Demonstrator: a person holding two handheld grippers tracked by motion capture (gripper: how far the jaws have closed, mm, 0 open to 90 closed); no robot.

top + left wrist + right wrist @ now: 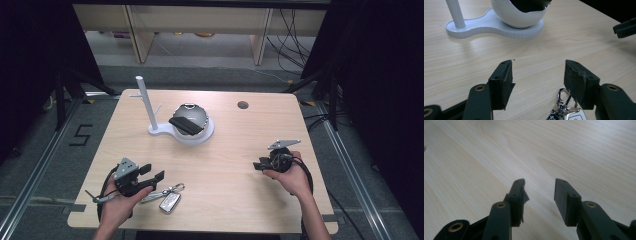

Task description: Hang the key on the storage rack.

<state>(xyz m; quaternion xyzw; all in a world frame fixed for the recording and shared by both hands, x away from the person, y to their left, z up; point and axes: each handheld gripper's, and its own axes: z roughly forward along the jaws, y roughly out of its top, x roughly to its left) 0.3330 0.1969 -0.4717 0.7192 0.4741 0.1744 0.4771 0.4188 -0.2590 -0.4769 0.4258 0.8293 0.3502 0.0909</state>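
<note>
**Key fob pickup: approach**

Left gripper (150, 176) hangs over the key fob (170, 202), jaws apart, nothing between them. The fob lies on the surface (235, 150) near the front edge, ring (563, 96) toward the stand (192, 131). Right gripper (259, 164) well apart, jaws apart, empty. Best approach, by judgement: lower squarely over the fob's body, close across its narrow sides, avoid the loose ring.

High view looks down on the whole table (225, 165); both tongs views skim close over its wood.

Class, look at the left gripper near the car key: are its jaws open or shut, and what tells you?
Open. The left gripper shows a wide gap of bare table between its pads, and the car key lies below it, unclamped.
</note>
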